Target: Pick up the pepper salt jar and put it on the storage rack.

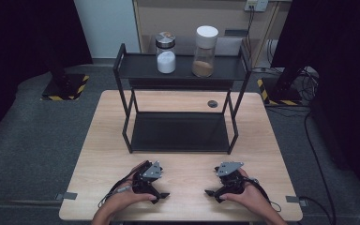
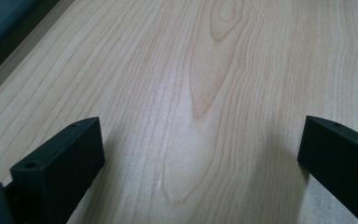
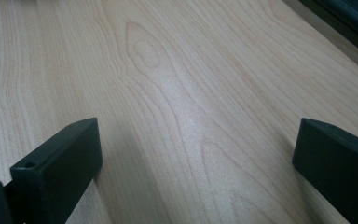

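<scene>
Two jars stand on the top tier of the black rack (image 1: pixel 122 65): the white-filled jar (image 1: pixel 166 53) and, just beside it, the brown-filled jar (image 1: pixel 204 45), possibly spice. In front of the rack, the left gripper (image 1: pixel 160 195) and right gripper (image 1: pixel 213 193) rest on the wooden table (image 1: pixel 98 150), jaws spread wide, holding nothing.

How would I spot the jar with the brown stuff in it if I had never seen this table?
Look at the black two-tier rack standing at the far side of the wooden table. Two jars stand on its top shelf. The brown-filled jar is the right one, taller, with a white lid; its neighbour, the white-filled jar, has a metal-look lid.
</scene>
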### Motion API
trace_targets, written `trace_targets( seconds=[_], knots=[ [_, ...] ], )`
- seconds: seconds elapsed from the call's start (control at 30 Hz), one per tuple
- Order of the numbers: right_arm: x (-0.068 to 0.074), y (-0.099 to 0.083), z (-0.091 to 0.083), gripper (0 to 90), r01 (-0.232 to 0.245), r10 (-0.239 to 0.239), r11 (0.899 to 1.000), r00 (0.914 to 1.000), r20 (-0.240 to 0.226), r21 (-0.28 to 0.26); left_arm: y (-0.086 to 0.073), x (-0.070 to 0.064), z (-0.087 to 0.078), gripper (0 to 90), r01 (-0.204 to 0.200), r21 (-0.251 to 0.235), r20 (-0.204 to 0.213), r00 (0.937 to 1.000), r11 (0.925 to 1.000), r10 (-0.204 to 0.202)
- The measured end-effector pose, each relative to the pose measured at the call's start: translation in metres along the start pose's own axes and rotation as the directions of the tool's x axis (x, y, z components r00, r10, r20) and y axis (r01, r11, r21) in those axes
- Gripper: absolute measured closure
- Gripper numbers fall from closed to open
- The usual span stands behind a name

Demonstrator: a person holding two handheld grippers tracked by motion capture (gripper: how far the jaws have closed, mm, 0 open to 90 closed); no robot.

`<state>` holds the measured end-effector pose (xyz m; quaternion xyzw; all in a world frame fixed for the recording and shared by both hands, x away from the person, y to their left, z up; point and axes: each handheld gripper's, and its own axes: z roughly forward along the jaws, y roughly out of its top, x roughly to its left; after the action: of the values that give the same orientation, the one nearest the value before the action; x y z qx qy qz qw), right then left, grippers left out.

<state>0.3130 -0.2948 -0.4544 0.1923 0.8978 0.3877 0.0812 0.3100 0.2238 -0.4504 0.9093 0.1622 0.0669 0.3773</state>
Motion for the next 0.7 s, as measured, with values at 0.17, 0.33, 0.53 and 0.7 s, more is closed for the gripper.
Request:
trace_targets(
  seconds=[0.17, 0.33, 0.53, 0.7],
  knots=[
    [0.0001, 0.0, 0.0, 2.2, 0.0, 0.0, 1.0, 1.0, 0.0, 0.0, 0.0, -0.0004, 0.0001, 0.0, 0.002, 0.0, -0.002, 1.0, 1.0, -0.002],
    [0.0008, 0.0002, 0.0002, 2.0, -0.001, 0.001, 1.0, 1.0, 0.003, 0.001, 0.0, -0.0004, 0.0001, 0.0, 0.002, 0.0, -0.001, 1.0, 1.0, -0.002],
    [0.0016, 0.0005, 0.0004, 1.7, -0.004, 0.004, 1.0, 1.0, 0.005, 0.001, 0.0001, -0.0003, 0.0001, 0.0, 0.002, 0.0, -0.001, 1.0, 1.0, -0.002],
    [0.0026, 0.0008, 0.0007, 1.4, -0.006, 0.006, 1.0, 0.9999, 0.009, 0.002, 0.0, -0.0004, 0.0001, 0.0, 0.002, 0.0, -0.001, 1.0, 1.0, -0.002]
  ],
)
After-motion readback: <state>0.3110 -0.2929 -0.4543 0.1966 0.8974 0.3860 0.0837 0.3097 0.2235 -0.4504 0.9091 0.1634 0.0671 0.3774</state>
